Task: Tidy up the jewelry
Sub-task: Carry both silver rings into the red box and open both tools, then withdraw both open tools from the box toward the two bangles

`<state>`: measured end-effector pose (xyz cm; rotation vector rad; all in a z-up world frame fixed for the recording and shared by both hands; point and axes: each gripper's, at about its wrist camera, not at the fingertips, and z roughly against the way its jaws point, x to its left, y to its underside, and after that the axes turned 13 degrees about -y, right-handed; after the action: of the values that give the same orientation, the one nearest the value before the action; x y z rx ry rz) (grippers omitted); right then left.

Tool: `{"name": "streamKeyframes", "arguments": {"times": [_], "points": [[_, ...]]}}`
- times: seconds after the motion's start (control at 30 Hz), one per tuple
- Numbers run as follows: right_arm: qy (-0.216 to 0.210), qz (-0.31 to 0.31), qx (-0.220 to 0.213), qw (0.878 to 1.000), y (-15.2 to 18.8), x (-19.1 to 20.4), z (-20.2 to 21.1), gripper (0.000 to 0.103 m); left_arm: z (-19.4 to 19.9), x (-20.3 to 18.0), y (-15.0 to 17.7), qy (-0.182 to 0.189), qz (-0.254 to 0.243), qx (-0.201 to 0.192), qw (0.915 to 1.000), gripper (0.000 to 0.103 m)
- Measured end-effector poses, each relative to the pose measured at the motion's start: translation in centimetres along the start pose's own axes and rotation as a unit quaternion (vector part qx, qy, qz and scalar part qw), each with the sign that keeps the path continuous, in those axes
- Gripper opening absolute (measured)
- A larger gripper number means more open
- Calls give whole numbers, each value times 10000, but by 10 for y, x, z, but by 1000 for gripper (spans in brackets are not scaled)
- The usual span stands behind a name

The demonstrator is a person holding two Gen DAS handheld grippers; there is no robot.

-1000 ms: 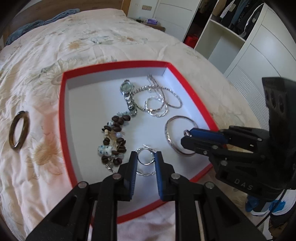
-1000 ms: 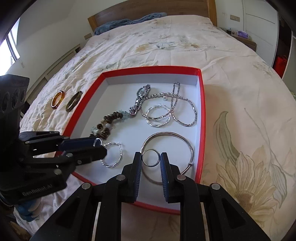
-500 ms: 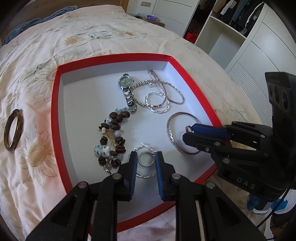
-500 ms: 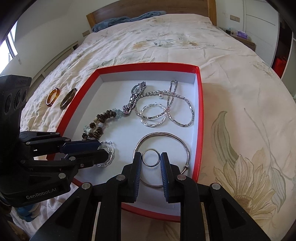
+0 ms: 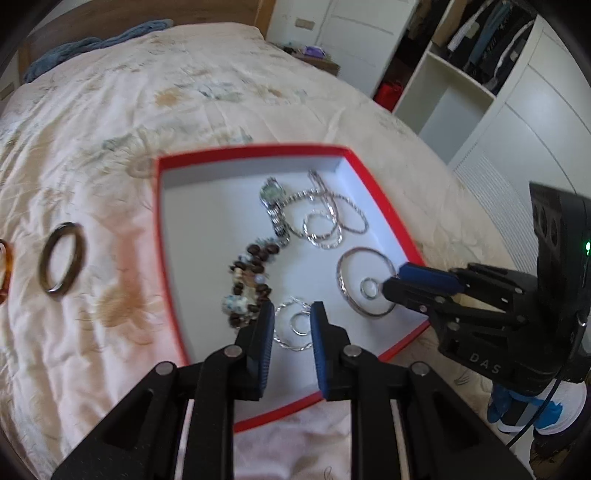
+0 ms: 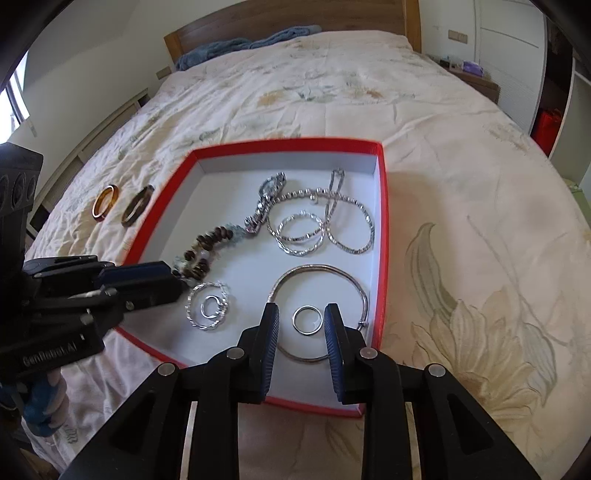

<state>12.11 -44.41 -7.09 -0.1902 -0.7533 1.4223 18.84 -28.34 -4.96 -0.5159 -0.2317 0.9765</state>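
A red-rimmed white tray point(image 6: 288, 142) lies on the bed with a watch point(image 6: 271, 186), a bead bracelet point(image 6: 207, 243), silver chains point(image 6: 351, 221) and twisted bangles point(image 6: 301, 236) in it. My right gripper point(image 6: 302, 321) hovers low over the tray's near right corner. Its jaws are opening around a small silver ring point(image 6: 306, 319), which lies loose inside a large silver bangle point(image 6: 321, 269), clear of both pads. My left gripper point(image 5: 291, 317) stands open above another small ring point(image 5: 300, 325), which rests on a twisted bangle point(image 5: 288, 343).
Left of the tray, a brown bangle point(image 6: 137, 210) and an amber one point(image 6: 105, 203) lie on the flowered bedspread. A wooden headboard point(image 6: 295, 22) is at the far end. White wardrobes and open shelves point(image 5: 461, 92) stand to the right of the bed.
My right jaws have widened and let go of the small ring, which now lies inside the large bangle. My left gripper has lifted away from the tray, so more bed shows.
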Motion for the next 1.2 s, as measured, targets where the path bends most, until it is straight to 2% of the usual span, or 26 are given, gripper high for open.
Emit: {"name": "streamKeyframes", "arguments": {"times": [0.2, 0.33, 0.47, 0.67, 0.77, 0.87, 1.03, 1.2], "points": [[183, -7, -216, 9996, -1, 21, 36, 31, 47, 19, 8, -266, 295, -400, 9984, 19], [271, 100, -258, 9992, 6, 51, 54, 41, 79, 29, 21, -481, 418, -525, 9966, 19], [220, 203, -289, 9991, 19, 88, 70, 42, 111, 39, 40, -695, 546, -633, 9941, 21], [19, 399, -384, 9985, 42, 142, 93, 44, 167, 52, 75, -1213, 761, -794, 9865, 22], [-43, 492, -456, 9977, 49, 164, 103, 44, 189, 58, 92, -1464, 837, -817, 9823, 28], [-92, 548, -547, 9970, 56, 184, 114, 44, 209, 63, 111, -1705, 890, -886, 9773, 29], [-163, 588, -698, 9957, 66, 209, 128, 47, 237, 72, 138, -1981, 939, -954, 9710, 31], [-212, 696, -743, 9946, 78, 234, 137, 48, 257, 79, 158, -2168, 1012, -1074, 9650, 37]]}}
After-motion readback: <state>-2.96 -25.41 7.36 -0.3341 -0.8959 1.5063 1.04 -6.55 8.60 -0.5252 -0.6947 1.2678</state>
